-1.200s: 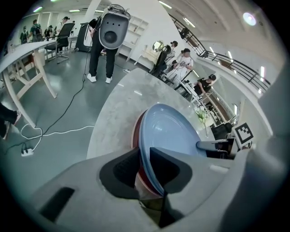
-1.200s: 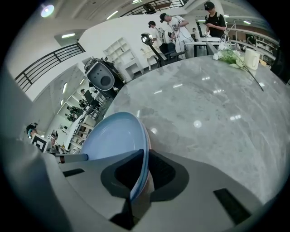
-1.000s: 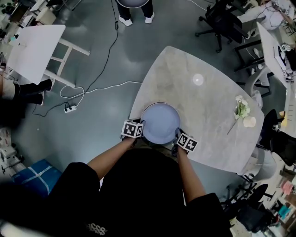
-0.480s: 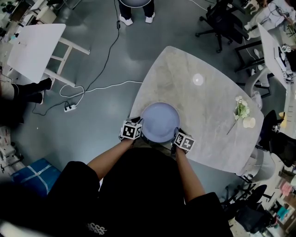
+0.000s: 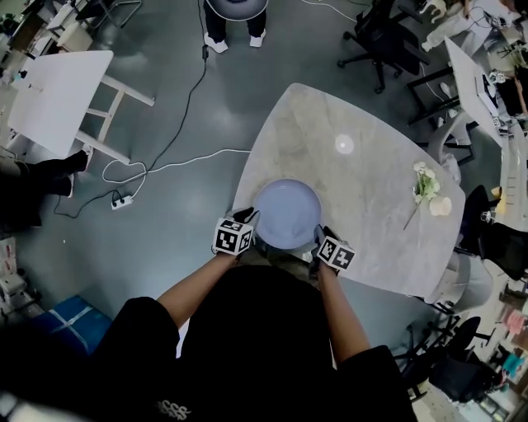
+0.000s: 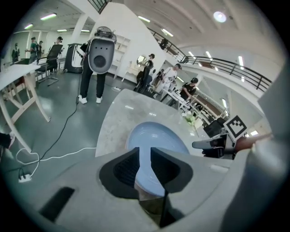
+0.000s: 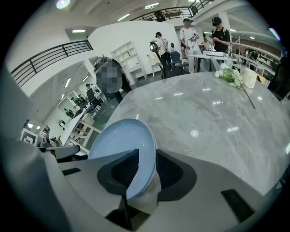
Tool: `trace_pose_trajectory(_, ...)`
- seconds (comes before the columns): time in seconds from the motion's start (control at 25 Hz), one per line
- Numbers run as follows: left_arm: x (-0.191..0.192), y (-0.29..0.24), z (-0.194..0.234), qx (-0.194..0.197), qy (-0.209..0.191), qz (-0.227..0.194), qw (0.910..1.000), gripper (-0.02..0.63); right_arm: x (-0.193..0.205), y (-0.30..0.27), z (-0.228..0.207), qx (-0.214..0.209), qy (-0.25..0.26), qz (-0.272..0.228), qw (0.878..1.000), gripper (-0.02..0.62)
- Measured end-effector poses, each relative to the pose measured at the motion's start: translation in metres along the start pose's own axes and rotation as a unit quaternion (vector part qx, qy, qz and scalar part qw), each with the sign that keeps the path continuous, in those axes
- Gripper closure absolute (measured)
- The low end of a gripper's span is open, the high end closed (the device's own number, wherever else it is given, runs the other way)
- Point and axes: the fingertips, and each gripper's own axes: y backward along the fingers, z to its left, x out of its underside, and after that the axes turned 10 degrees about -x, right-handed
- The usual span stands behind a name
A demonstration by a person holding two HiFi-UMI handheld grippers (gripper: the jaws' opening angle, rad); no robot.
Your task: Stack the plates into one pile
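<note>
A light blue plate (image 5: 287, 213) lies on the marble table (image 5: 363, 157) near its front edge; in the right gripper view its rim (image 7: 136, 149) looks doubled, like two stacked plates. My left gripper (image 5: 247, 218) is at the plate's near left rim. In the left gripper view the rim (image 6: 156, 138) fills the gap between the pads, so the left gripper (image 6: 145, 154) is shut on it. My right gripper (image 5: 320, 235) is at the near right rim. Its jaws are opening, and the rim still stands between them in the right gripper (image 7: 146, 156) view.
A white flower (image 5: 425, 188) and a small cup (image 5: 443, 206) lie at the table's right side. A person (image 5: 235, 12) stands beyond the table. A white table (image 5: 58, 82) and a cable (image 5: 165, 157) are on the floor at left, and office chairs (image 5: 388, 37) at the upper right.
Both grippers have risen a little at the plate's near rim, and their marker cubes look slightly larger. The head view has shifted slightly.
</note>
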Motion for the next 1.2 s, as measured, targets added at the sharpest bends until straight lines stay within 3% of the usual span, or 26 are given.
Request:
trace_pose_trajectory(0.08, -0.011, 0.016, -0.001, 0.019, -0.004, -0.024, 0.9995, 0.522, 0.0, 0.017, 0.014, 0.001, -0.001, -0.021, 1.0, 0.505)
trace_pose_trajectory(0.28, -0.033, 0.041, 0.01, 0.041, 0.056, -0.073, 0.9949, 0.583, -0.007, 0.07, 0.038, -0.026, -0.033, -0.096, 0.994, 0.506)
trace_pose_trajectory(0.48, -0.06, 0.063, -0.038, 0.088, -0.001, -0.124, 0.9883, 0.589, -0.011, 0.128, 0.036, -0.046, -0.036, -0.163, 0.985, 0.559)
trace_pose_trajectory(0.64, -0.074, 0.095, -0.083, 0.113, -0.01, -0.165, 0.9798, 0.589, -0.02, 0.165, 0.035, -0.05, 0.0, -0.199, 0.979, 0.574)
trace_pose_trajectory(0.92, -0.05, 0.133, -0.151, 0.086, -0.005, -0.186, 0.9787, 0.589, -0.03, 0.255, 0.017, -0.064, 0.008, -0.278, 0.959, 0.578)
trace_pose_trajectory(1.08, -0.017, 0.162, -0.207, 0.103, -0.023, -0.191, 0.9759, 0.589, -0.008, 0.314, 0.0, -0.04, 0.034, -0.298, 0.953, 0.578)
trace_pose_trajectory(1.2, 0.006, 0.182, -0.25, 0.108, -0.025, -0.199, 0.9736, 0.589, 0.013, 0.356, -0.008, -0.047, 0.056, -0.308, 0.948, 0.578)
